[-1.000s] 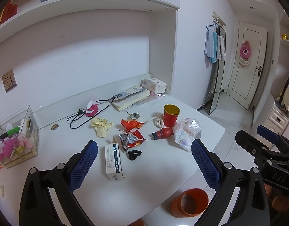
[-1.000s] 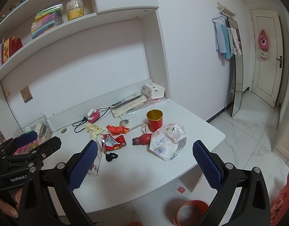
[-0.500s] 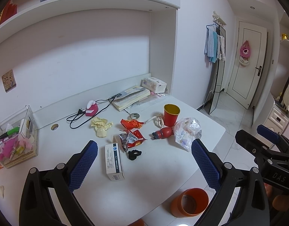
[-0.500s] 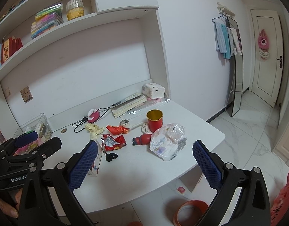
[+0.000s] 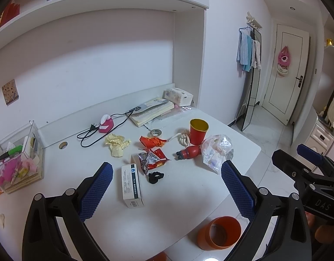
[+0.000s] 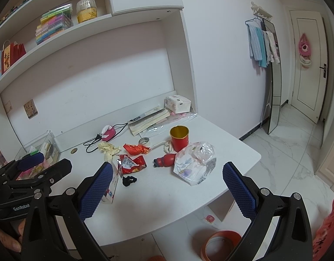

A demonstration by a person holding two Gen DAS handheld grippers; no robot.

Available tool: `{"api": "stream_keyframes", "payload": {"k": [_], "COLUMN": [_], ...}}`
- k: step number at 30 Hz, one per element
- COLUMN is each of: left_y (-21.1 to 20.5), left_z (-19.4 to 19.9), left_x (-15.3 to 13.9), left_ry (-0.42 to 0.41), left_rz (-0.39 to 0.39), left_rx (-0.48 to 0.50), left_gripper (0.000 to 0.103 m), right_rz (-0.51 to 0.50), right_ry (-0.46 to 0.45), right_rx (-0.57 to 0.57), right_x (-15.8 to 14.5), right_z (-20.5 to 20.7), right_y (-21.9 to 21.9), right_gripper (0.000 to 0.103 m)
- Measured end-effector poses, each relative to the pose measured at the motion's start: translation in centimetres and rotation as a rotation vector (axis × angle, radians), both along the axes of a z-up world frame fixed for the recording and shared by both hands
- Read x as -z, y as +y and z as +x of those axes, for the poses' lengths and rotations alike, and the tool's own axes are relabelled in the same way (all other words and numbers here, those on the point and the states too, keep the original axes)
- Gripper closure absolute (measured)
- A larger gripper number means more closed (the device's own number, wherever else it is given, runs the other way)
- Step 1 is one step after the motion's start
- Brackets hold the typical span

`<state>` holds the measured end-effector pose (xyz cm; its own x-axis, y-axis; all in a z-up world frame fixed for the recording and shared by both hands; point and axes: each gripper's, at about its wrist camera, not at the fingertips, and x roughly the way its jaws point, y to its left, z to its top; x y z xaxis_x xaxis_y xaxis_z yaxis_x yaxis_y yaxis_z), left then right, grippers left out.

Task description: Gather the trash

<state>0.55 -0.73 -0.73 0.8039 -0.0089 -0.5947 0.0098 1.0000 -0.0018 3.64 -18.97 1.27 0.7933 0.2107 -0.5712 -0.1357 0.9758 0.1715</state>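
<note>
Books [image 5: 152,113], tissue box [image 5: 177,95] (against the wall), clear organizer [image 5: 16,158]

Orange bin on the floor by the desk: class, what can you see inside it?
The left wrist view looks into the orange bin from above: only its shaded inner wall and floor show, no clear trash. In the right wrist view only its rim shows.

Your left wrist camera looks forward and down between its two spread fingers from above the near edge of the white desk [image 5: 184,195], facing the back wall. Your right wrist camera sits just to its right, a little farther back, aimed the same way. Both views share the littered desk centre: the red cup [image 5: 198,131] [image 6: 179,138], ahead of each tool, and the orange bin [image 5: 219,232] [image 6: 221,244] on the floor below. Each camera also catches the other tool at its frame edge.
</note>
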Motion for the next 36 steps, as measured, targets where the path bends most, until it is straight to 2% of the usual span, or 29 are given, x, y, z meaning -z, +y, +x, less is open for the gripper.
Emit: {"api": "stream_keyframes", "payload": {"k": [9,21,28,36], "left_y": [0.8,3.4,4.9,6.0], "left_z": [0.2,0.5,2.5,4.5], "left_x": [0.1,1.3,3.1,5.2], "left_ry": [0.025,0.085,0.164,0.244], "left_rz": [-0.020,-0.031,-0.018,-0.072], "left_rx": [-0.007,-0.073,-0.097,-0.103], "left_gripper": [0.005,0.005,0.005,0.005], "right_rz": [0.010,0.034,0.030,0.032], "right_ry": [0.009,0.069,0.111,0.172], "right_rx": [-0.020,-0.078,-0.096,-0.147], "right_x": [0.3,1.6,2.7,4.6], "right_z": [0.0,1.2,2.8,5.3], "right_y": [0.5,2.4,3.4,4.5], "right_gripper": [0.005,0.005,0.005,0.005]}}
